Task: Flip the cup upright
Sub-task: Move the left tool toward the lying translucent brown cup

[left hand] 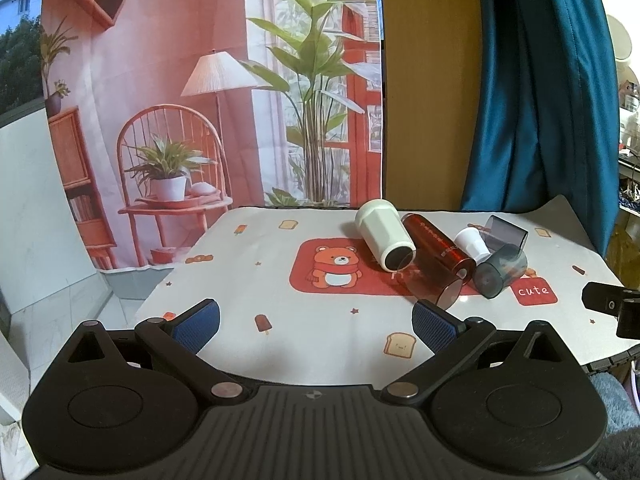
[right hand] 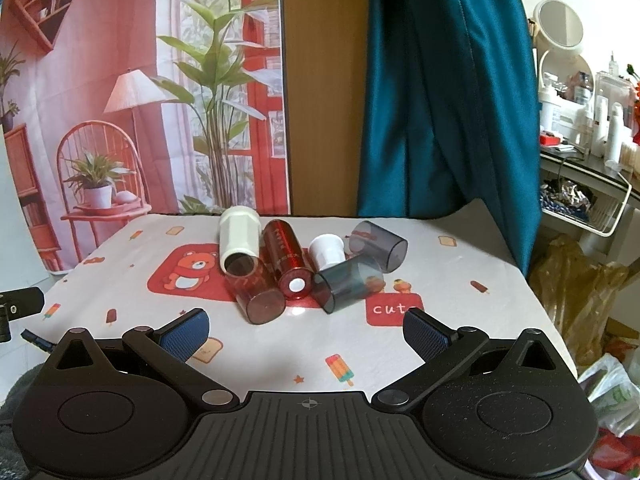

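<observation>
Several cups lie on their sides in a cluster on the bear-print tablecloth (right hand: 280, 344): a pale green-white cup (left hand: 384, 236) (right hand: 238, 238), a shiny red cup (left hand: 438, 246) (right hand: 286, 258), a clear red cup (left hand: 434, 286) (right hand: 256, 290), a small white cup (left hand: 474, 242) (right hand: 328, 250) and two smoky grey cups (left hand: 500, 270) (right hand: 346, 280) (right hand: 378, 242). My left gripper (left hand: 316, 326) is open and empty, near the table's front, left of the cluster. My right gripper (right hand: 306, 334) is open and empty, just in front of the cluster.
A printed room backdrop (left hand: 200, 80) hangs behind the table, with a wooden panel (right hand: 324, 80) and a teal curtain (right hand: 448, 88) to its right. A shelf with bottles and a mirror (right hand: 580, 120) stands at the right. Plastic bags (right hand: 580, 292) sit beside the table's right edge.
</observation>
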`<state>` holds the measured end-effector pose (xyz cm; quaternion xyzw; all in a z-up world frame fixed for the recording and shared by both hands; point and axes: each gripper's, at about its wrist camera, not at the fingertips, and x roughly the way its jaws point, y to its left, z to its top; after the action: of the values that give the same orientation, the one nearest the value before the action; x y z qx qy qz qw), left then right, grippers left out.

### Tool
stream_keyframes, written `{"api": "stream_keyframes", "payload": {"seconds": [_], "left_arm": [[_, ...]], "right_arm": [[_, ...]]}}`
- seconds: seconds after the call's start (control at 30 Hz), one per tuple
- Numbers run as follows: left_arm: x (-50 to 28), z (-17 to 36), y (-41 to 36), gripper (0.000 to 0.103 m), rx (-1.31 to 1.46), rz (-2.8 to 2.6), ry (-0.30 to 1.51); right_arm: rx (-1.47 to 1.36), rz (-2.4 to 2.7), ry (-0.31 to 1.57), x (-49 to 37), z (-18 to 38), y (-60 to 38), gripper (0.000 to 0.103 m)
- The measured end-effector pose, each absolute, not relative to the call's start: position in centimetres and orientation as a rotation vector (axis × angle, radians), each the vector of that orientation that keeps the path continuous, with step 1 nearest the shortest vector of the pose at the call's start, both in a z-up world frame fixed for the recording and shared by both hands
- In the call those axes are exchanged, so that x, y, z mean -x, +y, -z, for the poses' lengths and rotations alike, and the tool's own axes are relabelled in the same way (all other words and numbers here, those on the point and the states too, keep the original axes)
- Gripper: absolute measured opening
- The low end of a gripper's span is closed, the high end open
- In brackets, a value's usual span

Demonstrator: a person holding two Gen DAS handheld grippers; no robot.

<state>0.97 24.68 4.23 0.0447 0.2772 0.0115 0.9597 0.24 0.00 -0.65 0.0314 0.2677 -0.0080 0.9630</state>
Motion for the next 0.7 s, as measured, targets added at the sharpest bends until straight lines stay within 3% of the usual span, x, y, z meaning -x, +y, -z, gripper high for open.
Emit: {"api": "stream_keyframes", "payload": {"seconds": [0.7], "left_arm": [[-1.55, -3.9, 24.63, 0.103, -0.069, -0.038, 0.592]], "right_arm": [[-0.068, 0.017, 0.547, -0.23, 0.87, 0.15, 0.103]]}}
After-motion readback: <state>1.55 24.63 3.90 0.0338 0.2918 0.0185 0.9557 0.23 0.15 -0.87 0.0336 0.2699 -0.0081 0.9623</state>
